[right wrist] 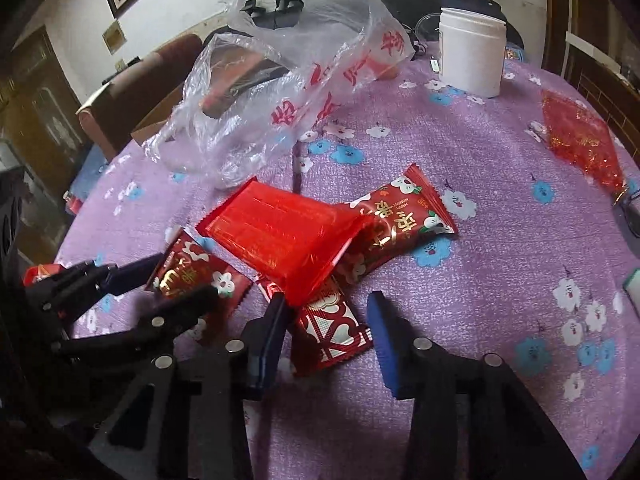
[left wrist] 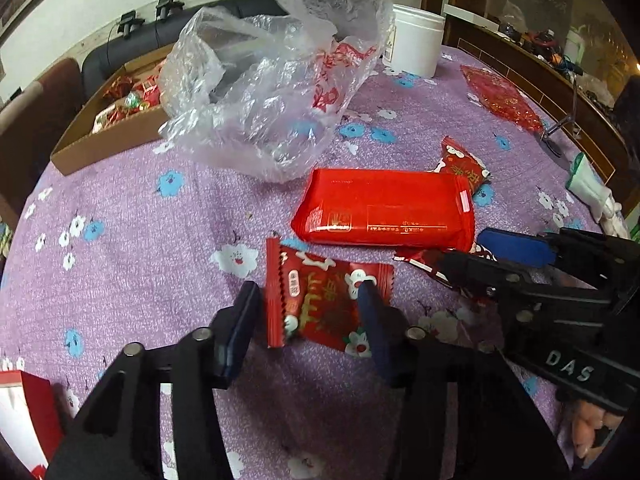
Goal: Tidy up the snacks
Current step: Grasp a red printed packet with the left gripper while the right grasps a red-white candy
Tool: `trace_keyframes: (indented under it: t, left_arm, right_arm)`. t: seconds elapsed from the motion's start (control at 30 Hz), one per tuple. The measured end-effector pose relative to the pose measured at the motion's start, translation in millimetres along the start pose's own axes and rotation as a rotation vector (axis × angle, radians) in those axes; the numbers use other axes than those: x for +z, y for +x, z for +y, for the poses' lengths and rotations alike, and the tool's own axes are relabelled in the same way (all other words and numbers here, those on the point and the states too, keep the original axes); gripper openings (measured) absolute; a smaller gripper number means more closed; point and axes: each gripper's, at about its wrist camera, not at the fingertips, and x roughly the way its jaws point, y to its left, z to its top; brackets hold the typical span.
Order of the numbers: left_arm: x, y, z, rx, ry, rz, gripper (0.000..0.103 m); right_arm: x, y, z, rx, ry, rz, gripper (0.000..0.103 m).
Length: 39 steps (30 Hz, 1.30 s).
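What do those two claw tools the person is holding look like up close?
Both are matte black plastic with angular, cut-out arms, round silver pivot bolts and dark blue finger pads. The right gripper carries raised "DAS" lettering. The left gripper looks the same. No cables or sleeves show.

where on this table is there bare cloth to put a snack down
Bare cloth lies right of the right gripper, between the snack packets and the table's right edge. More lies left of the left gripper, below the cardboard box. The middle is crowded: big red pack, small packets, plastic bag.
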Motion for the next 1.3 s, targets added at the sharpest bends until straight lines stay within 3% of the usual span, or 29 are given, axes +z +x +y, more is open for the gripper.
trace_keyframes:
  t: [0.2, 0.33, 0.47, 0.97, 1.17, 1.3]
  left_arm:
    - [-3.4, -11.3, -11.2, 0.041, 0.06, -0.059, 0.023]
    - [-8.8, -23.9, -14.0, 0.012, 0.063, -0.075, 0.02]
    - [-17.5, -35.9, -15.1, -0.004, 0.049, -0.08, 0.02]
    - [-50.9, -86.7, 4.4, -0.066, -0.076, -0.148, 0.017]
    - [-73.0, -122.7, 13.7, -0.015, -0.088, -0.198, 0.018]
    - [-88.8, -133.4, 17.0, -0.016, -0.092, -0.189, 0.018]
  right_arm:
    - [0.5, -5.2, -22.7, 0.111, 0.116, 0.037, 0.035]
    - [-0.3, -8.6, -42.3, 0.366, 0.25, 0.071, 0.034]
    - [-3.4, -7.1, -48.8, 0.527, 0.31, 0.106, 0.033]
    - [-4.1, -5.4, -43.4, 0.546, 0.317, 0.127, 0.033]
    - [-2.5, -6.6, -30.3, 0.55, 0.288, 0.123, 0.033]
    - [-2.9, -7.0, -17.3, 0.545, 0.253, 0.126, 0.033]
